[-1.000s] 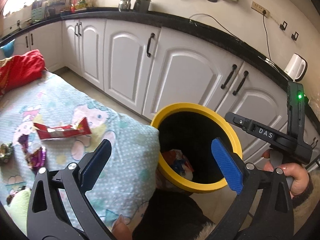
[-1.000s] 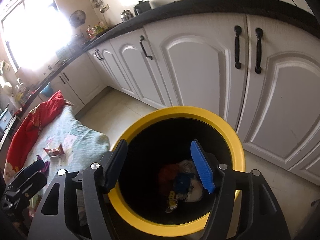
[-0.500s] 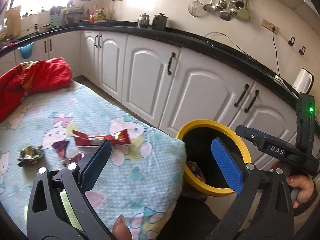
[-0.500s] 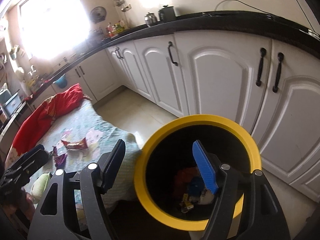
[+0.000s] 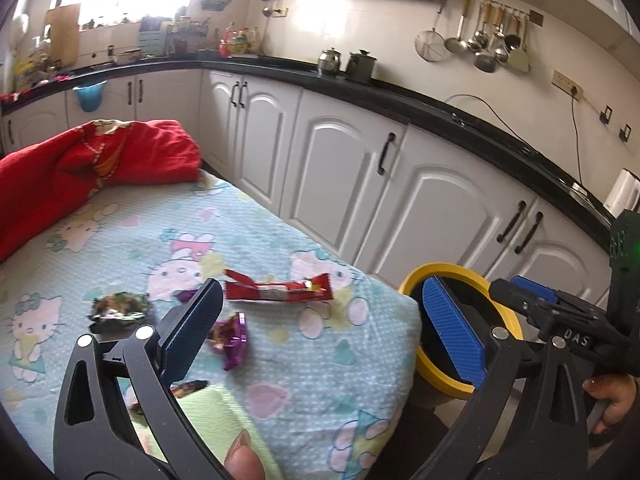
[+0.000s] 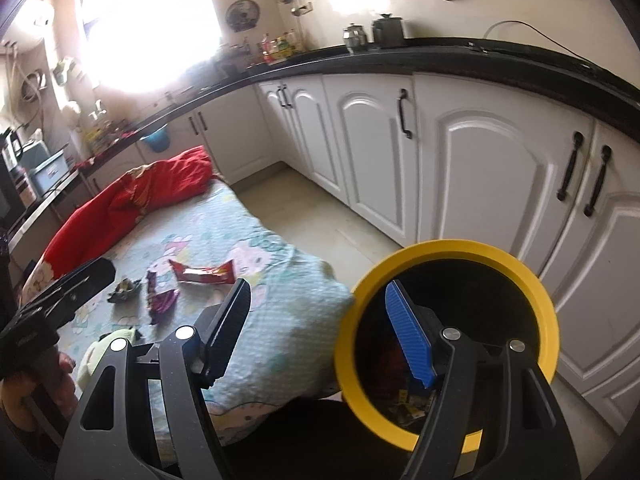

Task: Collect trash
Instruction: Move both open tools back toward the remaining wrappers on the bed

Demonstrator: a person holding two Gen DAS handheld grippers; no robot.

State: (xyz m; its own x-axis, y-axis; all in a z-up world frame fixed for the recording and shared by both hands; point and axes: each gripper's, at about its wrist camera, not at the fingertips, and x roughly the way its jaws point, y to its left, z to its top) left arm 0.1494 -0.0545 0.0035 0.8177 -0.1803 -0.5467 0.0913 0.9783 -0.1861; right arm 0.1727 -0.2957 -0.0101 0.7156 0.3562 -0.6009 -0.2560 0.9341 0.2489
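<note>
On the cartoon-print cloth lie a red wrapper (image 5: 280, 290), a purple wrapper (image 5: 232, 338) and a crumpled dark wrapper (image 5: 118, 310). My left gripper (image 5: 320, 300) hangs open and empty above the cloth's near edge, with the red wrapper showing between its fingers farther off. The yellow-rimmed black bin (image 6: 440, 246) stands on the floor at the cloth's right corner, with trash in its bottom. My right gripper (image 6: 318, 292) is open and empty above the gap between cloth and bin. The red wrapper (image 6: 204, 272) and purple wrapper (image 6: 160, 300) lie to its left.
A red blanket (image 5: 80, 168) is heaped at the far end of the cloth-covered surface (image 5: 280, 380). A pale green soft item (image 5: 216, 416) lies at the near edge. White cabinets (image 5: 340, 184) under a black counter line the far side and right. A hand (image 5: 612, 400) holds the right gripper.
Both grippers lifted and drew away from the bin toward the cloth. The bin shrank and slid right in both views, and the wrappers came nearer the middle. Both stayed open.
</note>
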